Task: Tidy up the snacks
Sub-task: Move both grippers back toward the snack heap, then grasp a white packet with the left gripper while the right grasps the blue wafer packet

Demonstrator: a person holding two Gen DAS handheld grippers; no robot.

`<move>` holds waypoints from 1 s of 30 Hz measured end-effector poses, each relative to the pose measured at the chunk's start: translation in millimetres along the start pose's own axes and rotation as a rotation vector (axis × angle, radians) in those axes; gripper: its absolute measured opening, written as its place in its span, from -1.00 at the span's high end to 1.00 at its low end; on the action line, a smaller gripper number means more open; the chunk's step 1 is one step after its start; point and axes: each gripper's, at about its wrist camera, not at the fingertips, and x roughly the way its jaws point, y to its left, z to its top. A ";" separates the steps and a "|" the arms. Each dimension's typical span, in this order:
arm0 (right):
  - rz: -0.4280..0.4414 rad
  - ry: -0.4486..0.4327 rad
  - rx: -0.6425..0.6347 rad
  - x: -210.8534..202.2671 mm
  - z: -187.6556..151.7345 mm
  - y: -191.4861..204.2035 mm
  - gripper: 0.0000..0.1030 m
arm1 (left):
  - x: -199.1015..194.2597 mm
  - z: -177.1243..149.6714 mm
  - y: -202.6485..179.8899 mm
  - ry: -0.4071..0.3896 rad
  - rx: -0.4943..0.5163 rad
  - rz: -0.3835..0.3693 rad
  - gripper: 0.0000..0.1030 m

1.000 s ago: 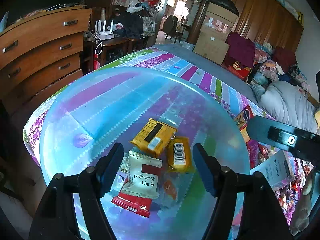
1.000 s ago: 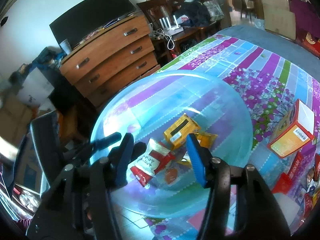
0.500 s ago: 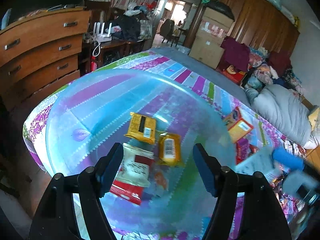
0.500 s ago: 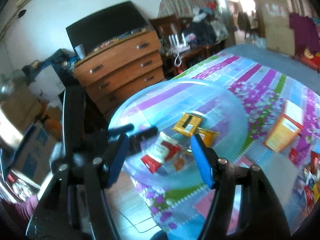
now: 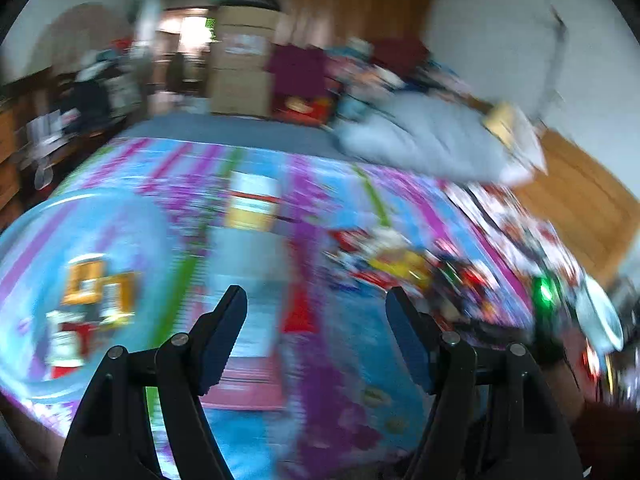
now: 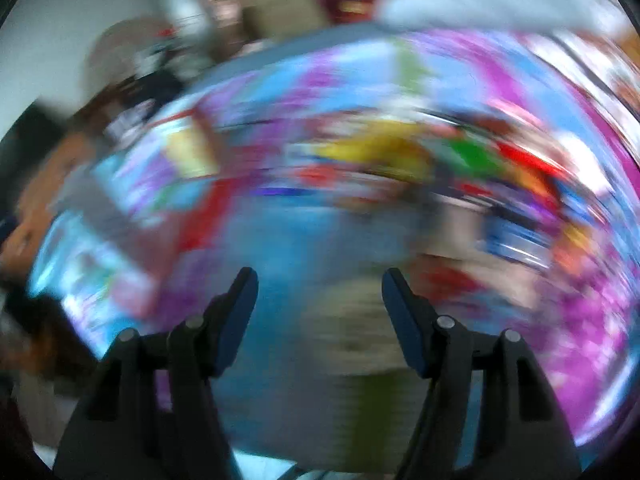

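Snacks [image 5: 90, 300] in bowl [image 5: 24, 216], orientations blurred

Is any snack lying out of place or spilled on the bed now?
Nothing looks spilled. Loose snack packets lie heaped on the striped bedsheet, outside the clear blue bowl, which holds only a few. Both views are blurred, so small damage cannot be judged.

Glossy see-through plastic bowl [image 5: 36, 216], shiny foil-like snack packets [image 5: 96, 288] (blurred), patterned cloth bedspread [image 5: 320, 184]

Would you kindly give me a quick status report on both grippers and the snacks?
Left gripper open, empty. Right gripper open, empty, jaws just widened. Some snacks in blue bowl, loose pile waiting. Views blurred; no obstruction seen.
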 end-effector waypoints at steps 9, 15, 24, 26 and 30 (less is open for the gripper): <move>0.034 -0.004 0.221 49.3 25.3 -88.5 -0.49 | 61.8 -19.0 -68.8 0.162 0.069 -0.045 -0.42; 0.307 0.050 -0.006 34.8 11.6 -2.5 -0.54 | 80.7 -25.8 -77.4 0.204 0.045 -0.018 -0.42; 0.134 -0.004 -0.119 1.1 2.2 -40.0 -0.55 | 106.7 -36.6 -88.4 0.263 0.061 -0.019 -0.42; 0.086 0.013 -0.165 9.5 7.7 -46.8 -0.53 | 112.6 -39.6 -92.6 0.275 0.065 -0.025 -0.42; 0.071 0.048 -0.254 31.3 22.6 -52.7 -0.51 | 122.7 -45.1 -100.9 0.305 0.077 -0.041 -0.42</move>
